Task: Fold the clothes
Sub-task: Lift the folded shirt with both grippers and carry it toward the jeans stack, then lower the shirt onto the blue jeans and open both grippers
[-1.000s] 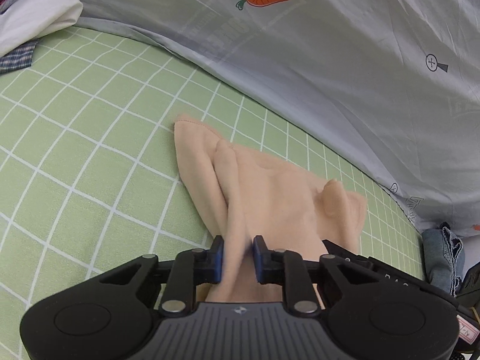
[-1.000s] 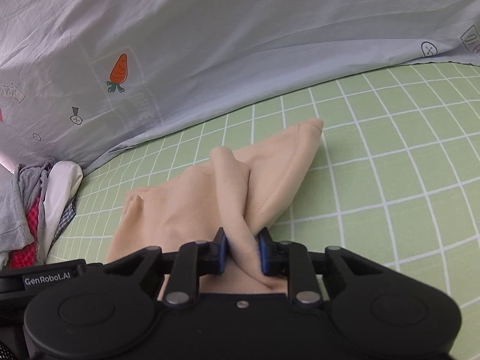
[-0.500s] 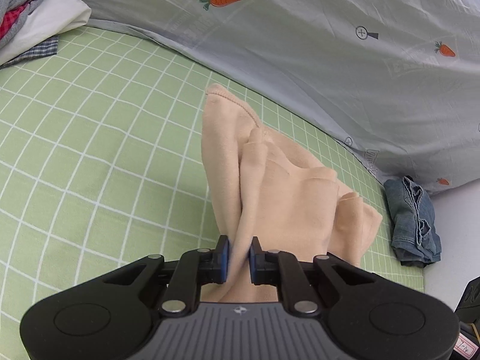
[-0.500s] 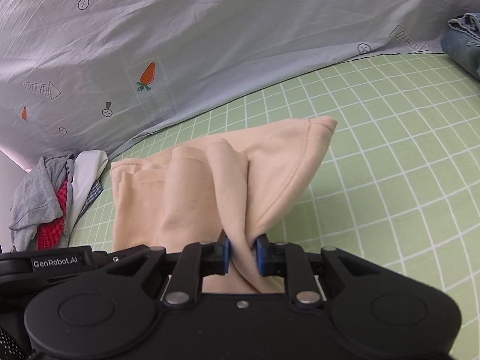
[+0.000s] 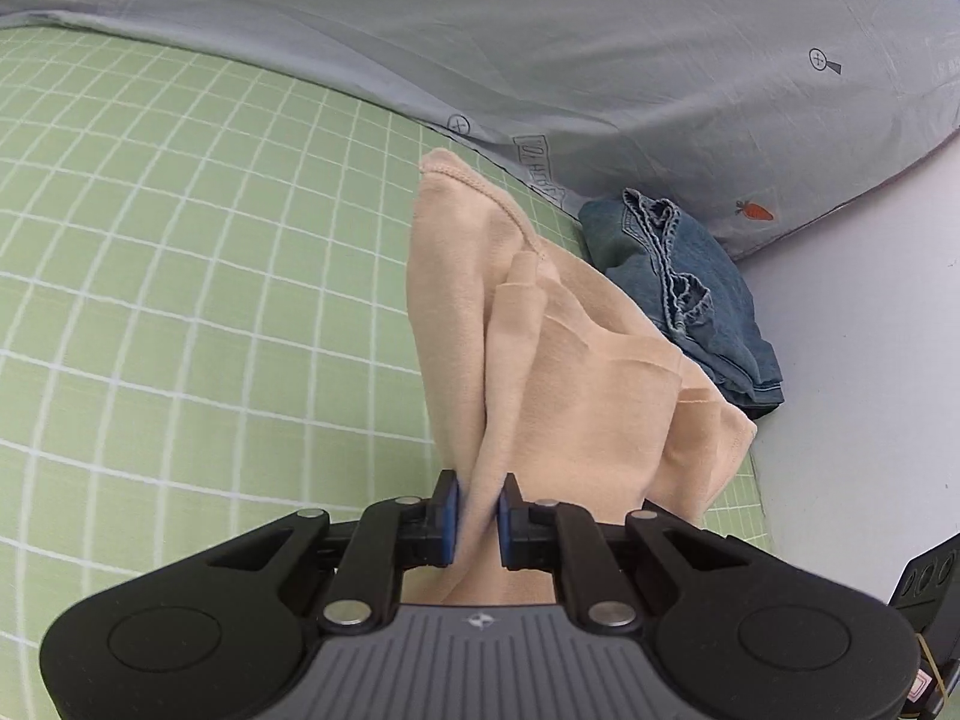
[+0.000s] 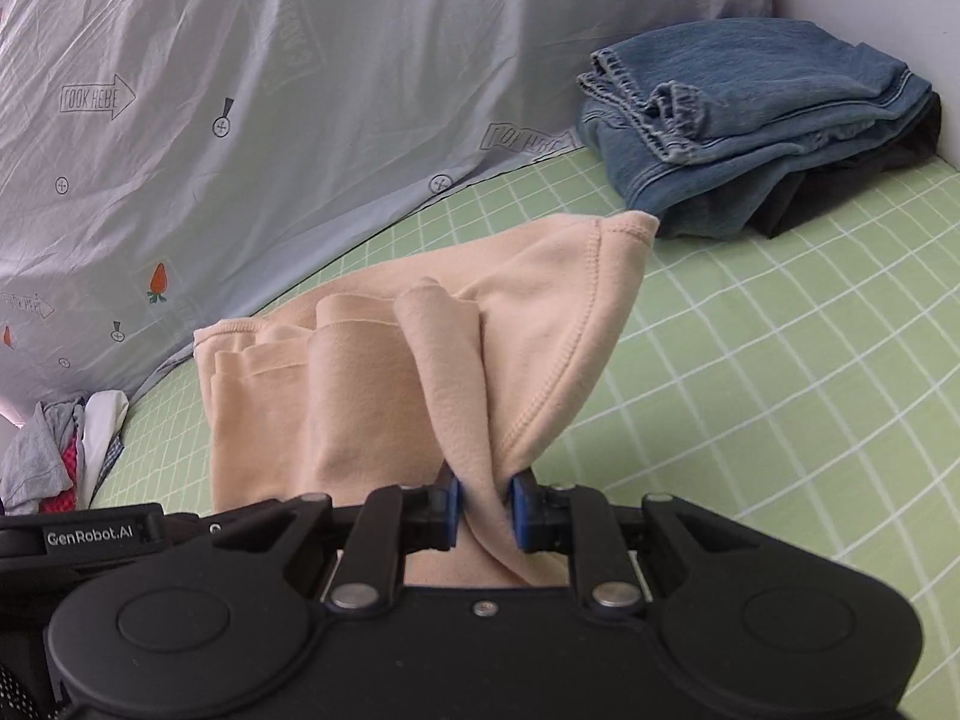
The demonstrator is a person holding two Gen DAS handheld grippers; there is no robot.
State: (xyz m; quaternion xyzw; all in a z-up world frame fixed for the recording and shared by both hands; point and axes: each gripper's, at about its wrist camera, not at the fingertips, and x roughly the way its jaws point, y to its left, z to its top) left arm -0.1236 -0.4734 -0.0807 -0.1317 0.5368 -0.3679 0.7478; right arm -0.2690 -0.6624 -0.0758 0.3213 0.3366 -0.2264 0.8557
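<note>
A folded peach garment (image 5: 558,372) hangs in the air between my two grippers, above the green checked bed sheet (image 5: 180,300). My left gripper (image 5: 478,516) is shut on one bunched edge of it. My right gripper (image 6: 485,510) is shut on the other edge of the peach garment (image 6: 384,384), whose stitched hem points up toward the right. The left gripper's body shows at the lower left of the right wrist view.
A folded pile of blue jeans (image 6: 756,120) lies at the far right corner by the white wall, also in the left wrist view (image 5: 678,282). A grey carrot-print quilt (image 6: 270,90) runs along the back. A heap of unfolded clothes (image 6: 54,456) lies at the far left.
Both grippers have lifted the peach garment off the sheet and swung it to the right, toward the jeans pile. Both stay shut on it.
</note>
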